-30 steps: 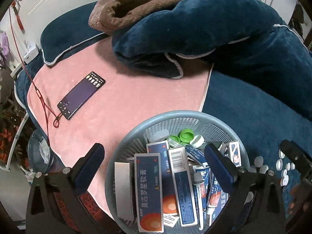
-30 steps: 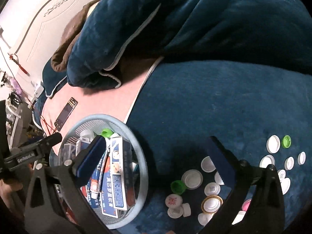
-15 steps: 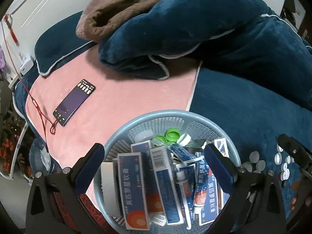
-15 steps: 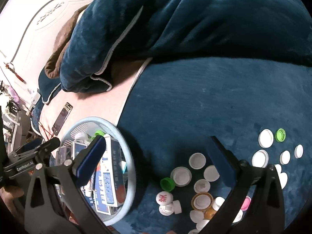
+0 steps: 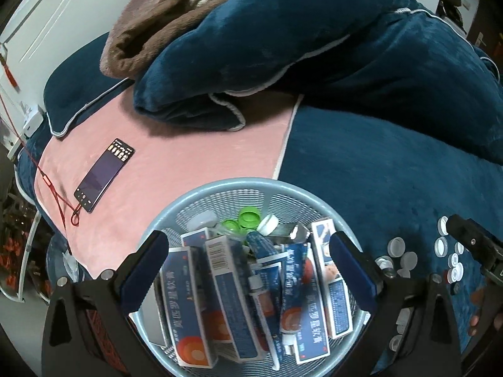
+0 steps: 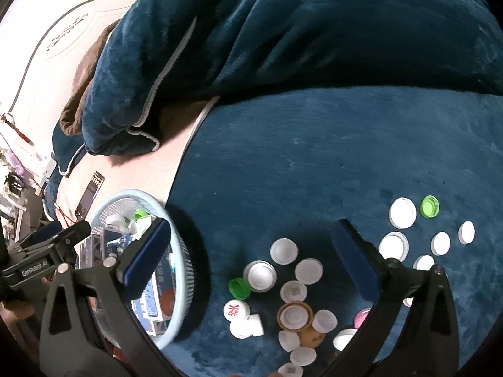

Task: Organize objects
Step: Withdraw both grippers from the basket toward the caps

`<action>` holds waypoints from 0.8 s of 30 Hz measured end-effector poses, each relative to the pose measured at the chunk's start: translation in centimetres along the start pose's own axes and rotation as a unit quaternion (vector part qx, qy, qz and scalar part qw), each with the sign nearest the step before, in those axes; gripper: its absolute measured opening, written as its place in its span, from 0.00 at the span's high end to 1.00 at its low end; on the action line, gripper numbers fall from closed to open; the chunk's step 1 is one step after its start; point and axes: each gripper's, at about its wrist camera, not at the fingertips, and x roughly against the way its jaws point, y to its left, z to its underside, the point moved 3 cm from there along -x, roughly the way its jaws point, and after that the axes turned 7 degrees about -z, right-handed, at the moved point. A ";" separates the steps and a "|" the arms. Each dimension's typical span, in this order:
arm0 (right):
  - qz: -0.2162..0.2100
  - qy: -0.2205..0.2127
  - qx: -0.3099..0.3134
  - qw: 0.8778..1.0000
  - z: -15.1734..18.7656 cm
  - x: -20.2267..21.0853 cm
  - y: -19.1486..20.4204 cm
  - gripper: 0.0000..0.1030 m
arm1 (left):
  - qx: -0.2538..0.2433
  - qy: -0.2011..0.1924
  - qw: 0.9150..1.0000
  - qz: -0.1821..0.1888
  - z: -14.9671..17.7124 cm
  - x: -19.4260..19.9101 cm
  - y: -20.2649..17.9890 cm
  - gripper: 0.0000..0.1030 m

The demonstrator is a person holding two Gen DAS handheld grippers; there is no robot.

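Where caps [image 6: 284,250] scatter, basket [image 6: 180,235] beside.

Dark phone [image 5: 103,179] on pink sheet [image 5: 188,163], red cord [image 5: 47,179] beside it, rumpled navy duvet [image 5: 283,50], brown blanket [image 5: 157,22]

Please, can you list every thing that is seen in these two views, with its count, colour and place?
Basket: one, light blue, on the bed edge.
Boxes: several, blue and white, in the basket.
Caps: many, mostly white, a few green, loose on the blue cover; some in the basket.
Phone: one, dark, on the pink sheet.
Cord: one, red, beside the phone.
Duvet: one, dark blue, heaped behind.
Blanket: one, brown, behind the duvet.
Left gripper: fingers open, over the basket.
Right gripper: fingers open, over the caps.
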 end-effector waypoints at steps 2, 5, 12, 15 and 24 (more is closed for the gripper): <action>0.003 -0.001 -0.002 1.000 0.1 0.2 -0.4 0.00 | -0.004 0.000 1.000 0.002 0.0 0.0 -0.6 0.01; 0.007 -0.002 -0.006 1.000 0.1 0.6 -1.0 0.00 | -0.012 0.000 1.000 0.004 0.0 0.1 -1.5 0.01; 0.015 -0.005 -0.013 1.000 0.6 1.5 -2.6 0.00 | -0.031 0.001 0.999 0.009 0.1 0.0 -3.8 0.01; 0.018 -0.006 -0.018 1.000 0.7 1.9 -3.4 0.00 | -0.038 0.002 0.999 0.010 0.2 -0.1 -4.8 0.01; 0.030 -0.011 -0.038 0.999 1.4 3.4 -6.8 0.00 | -0.068 0.004 0.998 0.019 0.4 0.0 -8.3 0.01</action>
